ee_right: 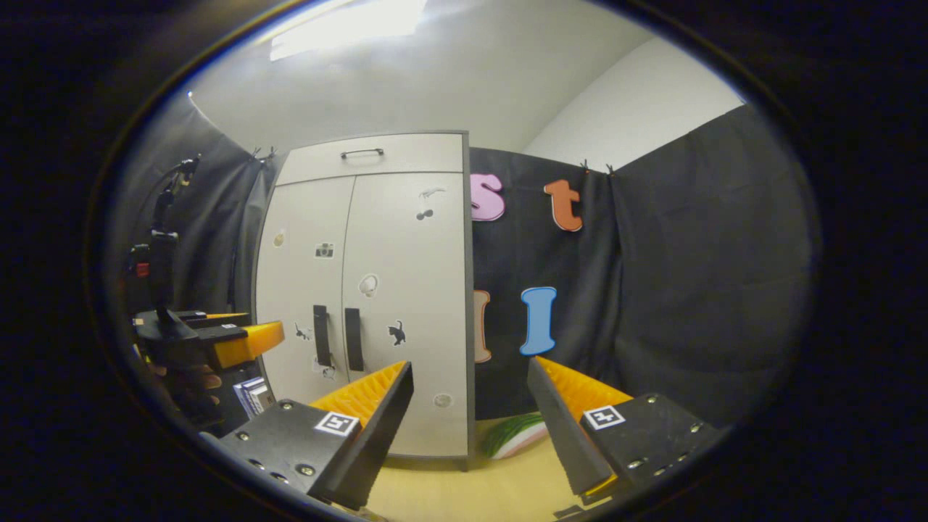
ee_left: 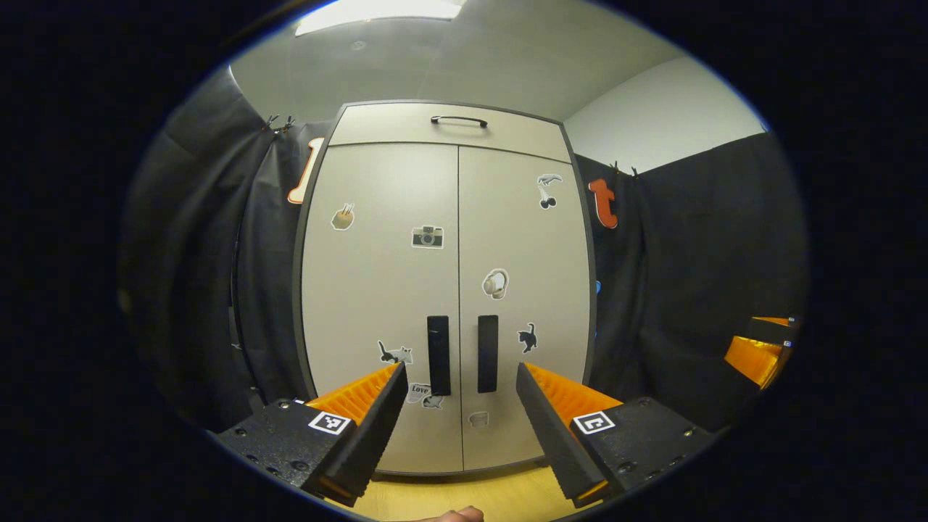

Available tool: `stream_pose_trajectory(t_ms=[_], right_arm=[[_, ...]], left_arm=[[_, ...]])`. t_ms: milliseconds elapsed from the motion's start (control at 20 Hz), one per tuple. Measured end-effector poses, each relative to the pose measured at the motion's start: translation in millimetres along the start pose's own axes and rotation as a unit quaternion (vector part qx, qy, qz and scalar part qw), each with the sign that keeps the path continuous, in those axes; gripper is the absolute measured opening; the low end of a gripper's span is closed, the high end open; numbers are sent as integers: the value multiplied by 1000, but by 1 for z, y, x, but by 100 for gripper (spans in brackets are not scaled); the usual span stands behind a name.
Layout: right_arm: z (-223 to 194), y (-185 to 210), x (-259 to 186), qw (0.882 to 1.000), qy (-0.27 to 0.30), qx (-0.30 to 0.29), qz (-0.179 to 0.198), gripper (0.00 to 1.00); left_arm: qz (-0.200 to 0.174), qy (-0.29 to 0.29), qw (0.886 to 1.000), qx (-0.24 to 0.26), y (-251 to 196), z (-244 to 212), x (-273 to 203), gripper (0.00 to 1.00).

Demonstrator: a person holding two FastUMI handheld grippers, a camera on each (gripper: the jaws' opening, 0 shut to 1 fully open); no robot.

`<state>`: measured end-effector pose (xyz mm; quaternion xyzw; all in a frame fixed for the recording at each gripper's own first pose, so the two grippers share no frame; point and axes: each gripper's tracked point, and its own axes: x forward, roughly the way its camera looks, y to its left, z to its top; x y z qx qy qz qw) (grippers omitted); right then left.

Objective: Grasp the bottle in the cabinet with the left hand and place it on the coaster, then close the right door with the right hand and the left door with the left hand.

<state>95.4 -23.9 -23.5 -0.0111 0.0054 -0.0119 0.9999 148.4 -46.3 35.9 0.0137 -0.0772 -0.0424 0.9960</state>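
Cabinet: tall pale grey two-door cabinet (ee_left: 449, 290) standing upright on the light wooden counter (ee_left: 471, 496), long axis vertical, front facing the left gripper view squarely; in the right gripper view it stands left of centre (ee_right: 377, 290), seen at a slant with its right side edge toward the camera
Doors: left door (ee_left: 380, 290) and right door (ee_left: 525, 290) both flush with the front, meeting at a vertical centre seam; small picture stickers scattered over both
Door handles: two black vertical bar handles (ee_left: 438, 354) and (ee_left: 487, 353), one on each side of the seam, low on the doors
Top panel: a narrow pale panel above the doors carrying a black horizontal handle (ee_left: 459, 120)
Contents: interior hidden behind the doors; the bottle cannot be made out
Left tool: (ee_left: 460, 395) spread wide, holding nothing, aimed at the two door handles, apart from the cabinet; in the right gripper view it shows at the left edge (ee_right: 246, 341), gripped by a hand (ee_right: 192, 380), its spread hard to judge there
Right tool: (ee_right: 470, 391) spread wide, holding nothing, pointing at the cabinet's right front corner; in the left gripper view part of it is cut off at the right edge (ee_left: 757, 355)
Beside cabinet: a flat green-and-pink striped object (ee_right: 516, 433) lies on the counter just right of the cabinet base, partly hidden by the right tool; too unclear to identify
Lower edge: a fingertip (ee_left: 460, 515) is cut off at the bottom of the left gripper view
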Motion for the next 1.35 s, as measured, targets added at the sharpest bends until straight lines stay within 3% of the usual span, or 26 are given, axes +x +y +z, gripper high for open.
stream_pose_trajectory(t_ms=[600, 850, 1350], right_arm=[[-21, -40, -26, 999, 28, -16, -36, 97], [-14, -41, -39, 1000, 12, -6, -24, 97], [-15, -65, -47, 998, 25, -7, -49, 97]], left_arm=[[-10, 20, 1000, -18, -23, -14, 14, 95], [-24, 31, 999, -12, -35, -20, 14, 96], [-40, -6, 999, 3, -65, 6, 19, 96]])
